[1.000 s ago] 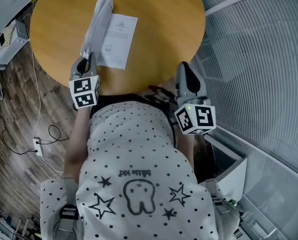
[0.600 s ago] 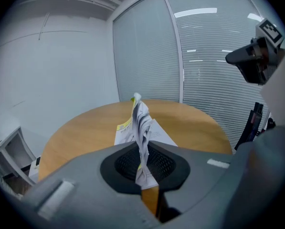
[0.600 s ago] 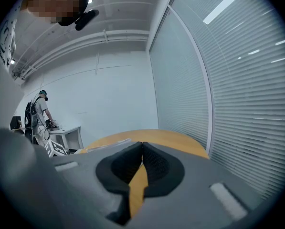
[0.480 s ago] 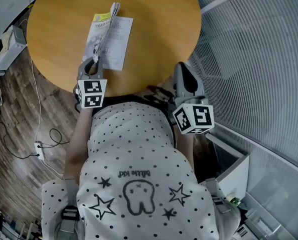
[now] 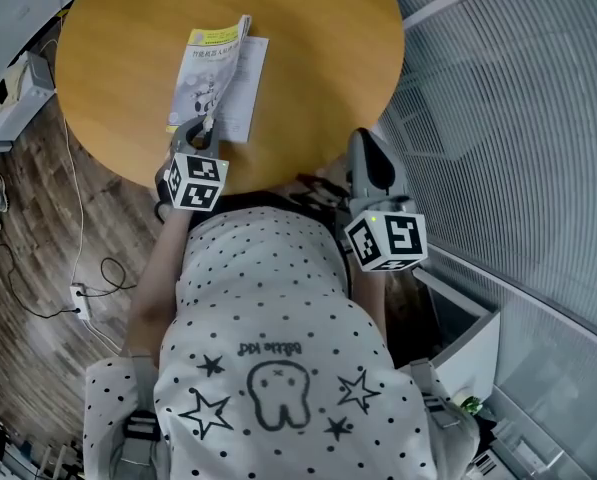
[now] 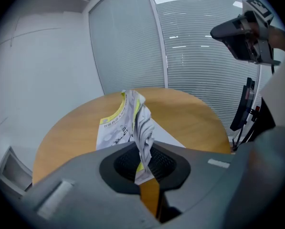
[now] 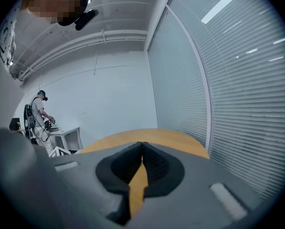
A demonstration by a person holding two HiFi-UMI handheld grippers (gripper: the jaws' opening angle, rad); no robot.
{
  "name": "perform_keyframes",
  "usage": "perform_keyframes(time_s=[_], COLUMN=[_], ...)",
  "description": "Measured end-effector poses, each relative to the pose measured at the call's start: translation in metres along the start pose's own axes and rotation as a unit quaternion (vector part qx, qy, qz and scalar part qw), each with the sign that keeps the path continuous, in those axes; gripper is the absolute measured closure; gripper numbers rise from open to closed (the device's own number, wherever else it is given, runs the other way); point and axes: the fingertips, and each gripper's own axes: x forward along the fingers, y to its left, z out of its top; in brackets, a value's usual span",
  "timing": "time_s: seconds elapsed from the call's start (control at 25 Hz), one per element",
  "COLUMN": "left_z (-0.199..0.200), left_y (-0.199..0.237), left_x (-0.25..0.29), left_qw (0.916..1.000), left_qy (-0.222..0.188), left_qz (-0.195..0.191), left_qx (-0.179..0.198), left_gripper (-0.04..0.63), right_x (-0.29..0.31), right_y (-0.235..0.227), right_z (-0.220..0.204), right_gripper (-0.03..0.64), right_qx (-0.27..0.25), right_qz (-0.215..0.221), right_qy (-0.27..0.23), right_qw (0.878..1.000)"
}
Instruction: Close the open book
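Two hand-held grippers, one book, one round table.

1. Book (image 5: pixel 221 80). It sits on the near left part of the wooden table (image 5: pixel 323 58).
   - Right-hand page: lies flat on the wood.
   - Left-hand part: a yellow-banded cover with a crumpled sheaf of pages, lifted off the table. It leans toward the flat page and is not yet down on it.
   - Overall: partly open.

2. Left gripper (image 5: pixel 202 128).
   - Pose: the arm reaches forward from the person's left side, across the near table rim. The nose is pitched downward at the book's near edge, and the body is rolled so the marker cube sits skewed.
   - Jaws: nearly together, having just eased a trifle wider. The left gripper view shows the lower corner of the raised cover and pages pinched between the dark pads.

3. Right gripper (image 5: pixel 370 136).
   - Pose: held at the person's right side, just off the near table rim, with the nose close to level and aimed across the table. It is well apart from the book.
   - Jaws: pressed together along their length, as the right gripper view shows, with nothing between them.

4. Surroundings.
   - A spotted shirt (image 5: pixel 268 318) fills the lower head view.
   - Slatted blinds (image 5: pixel 518 118) curve along the right.
   - Wood-pattern floor (image 5: pixel 28 208) lies at the left.
   - A second person (image 7: pixel 38 112) stands at a small white table, far off in the right gripper view.
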Motion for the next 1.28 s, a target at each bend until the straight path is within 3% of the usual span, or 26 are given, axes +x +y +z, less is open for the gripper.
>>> perform_keyframes(time_s=[0.44,0.84,1.28], left_z=[-0.019,-0.023,-0.022], left_y=[-0.019,-0.022,-0.023], left_x=[0.019,0.024,0.020], left_qw=[0.9975,0.9946,0.9951], left_qy=[0.054,0.083,0.086], left_qz=[-0.034,-0.032,-0.041], left_qx=[0.031,0.054,0.026], left_gripper=[0.548,0.545,0.531], right_x=[-0.006,0.001,-0.003], right_y=[-0.003,0.001,-0.002], right_z=[-0.005,-0.008,-0.003], right_gripper=[0.612,0.612,0.612], right_qx=[0.006,0.011,0.011], right_qz=[-0.005,0.002,-0.003], right_qy=[0.003,0.003,-0.002], right_qw=[1.000,1.000,1.000])
